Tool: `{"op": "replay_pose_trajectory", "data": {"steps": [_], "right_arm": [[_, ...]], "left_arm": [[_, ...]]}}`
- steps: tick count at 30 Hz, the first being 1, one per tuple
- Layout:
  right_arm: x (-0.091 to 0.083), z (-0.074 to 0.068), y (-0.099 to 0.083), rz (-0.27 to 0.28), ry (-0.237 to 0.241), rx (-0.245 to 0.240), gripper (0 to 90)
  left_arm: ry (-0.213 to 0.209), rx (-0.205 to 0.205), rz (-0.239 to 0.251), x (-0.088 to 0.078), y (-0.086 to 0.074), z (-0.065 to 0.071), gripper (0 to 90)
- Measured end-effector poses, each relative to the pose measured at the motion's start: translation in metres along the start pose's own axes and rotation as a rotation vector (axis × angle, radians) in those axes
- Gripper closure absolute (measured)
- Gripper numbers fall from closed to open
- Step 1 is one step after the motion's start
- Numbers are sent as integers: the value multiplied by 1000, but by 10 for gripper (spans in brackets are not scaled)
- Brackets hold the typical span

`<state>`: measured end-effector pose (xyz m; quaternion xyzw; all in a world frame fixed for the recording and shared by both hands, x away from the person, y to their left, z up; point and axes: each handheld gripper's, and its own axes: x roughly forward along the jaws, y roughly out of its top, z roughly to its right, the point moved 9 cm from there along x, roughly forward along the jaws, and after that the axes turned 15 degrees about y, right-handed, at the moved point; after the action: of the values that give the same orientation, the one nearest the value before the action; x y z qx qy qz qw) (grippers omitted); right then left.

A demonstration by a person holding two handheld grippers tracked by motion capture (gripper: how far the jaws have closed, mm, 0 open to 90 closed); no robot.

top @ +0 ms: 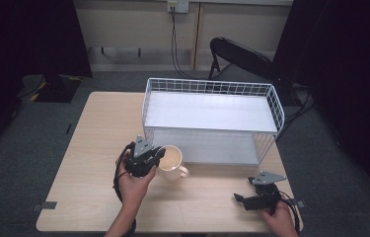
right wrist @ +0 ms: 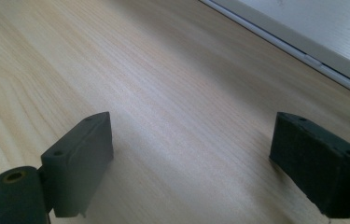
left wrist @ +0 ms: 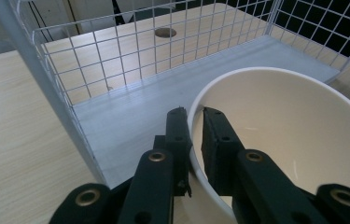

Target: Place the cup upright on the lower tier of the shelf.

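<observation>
While clamped by left gripper [left wrist: 195, 122], mug rim [left wrist: 193, 109]

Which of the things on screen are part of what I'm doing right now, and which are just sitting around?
In the job:
- cream mug, its rim pinched by the left claw
- white wire rack, right behind the mug

Just about:
- right claw, open over bare table
- black folding chair behind the table
- wall socket with cable
</observation>
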<state>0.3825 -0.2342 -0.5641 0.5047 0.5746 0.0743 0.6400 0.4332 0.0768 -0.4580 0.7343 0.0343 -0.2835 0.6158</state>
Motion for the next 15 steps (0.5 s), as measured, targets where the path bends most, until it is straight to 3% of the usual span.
{"op": "replay_pose_trajectory", "data": {"steps": [15], "right_arm": [[0, 0, 0, 0, 0, 0, 125]], "left_arm": [[-11, 11, 4, 10, 6, 17, 814]]}}
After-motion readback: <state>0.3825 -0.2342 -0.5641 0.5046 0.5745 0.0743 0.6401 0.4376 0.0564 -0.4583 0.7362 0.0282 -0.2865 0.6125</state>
